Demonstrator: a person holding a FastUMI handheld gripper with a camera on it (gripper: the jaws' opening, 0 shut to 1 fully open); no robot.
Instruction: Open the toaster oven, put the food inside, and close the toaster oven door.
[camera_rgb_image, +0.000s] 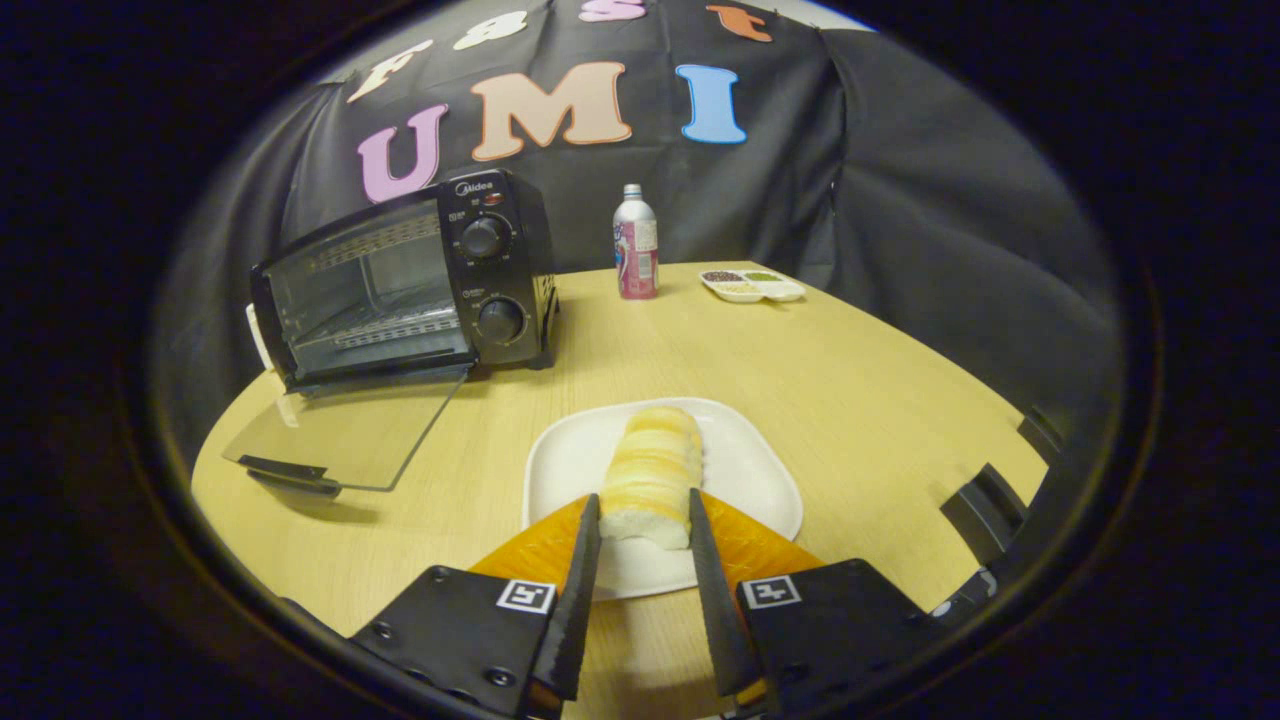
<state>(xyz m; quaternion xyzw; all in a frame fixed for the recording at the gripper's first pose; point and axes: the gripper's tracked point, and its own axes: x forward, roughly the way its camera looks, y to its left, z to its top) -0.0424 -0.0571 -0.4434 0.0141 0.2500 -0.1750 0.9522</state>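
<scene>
A long bread roll (655, 470) lies on a white square plate (750, 470) on the wooden table. My gripper (644, 515) has its fingers on either side of the roll's near end, and both press against it. The black toaster oven (410, 275) stands beyond, to the left, with its glass door (350, 430) folded down flat onto the table. Its rack inside is bare.
A pink and white bottle (635, 245) stands at the table's far side, right of the oven. A small white divided dish (752, 286) with toppings sits beside it. Black clamps (985, 510) grip the table's right edge.
</scene>
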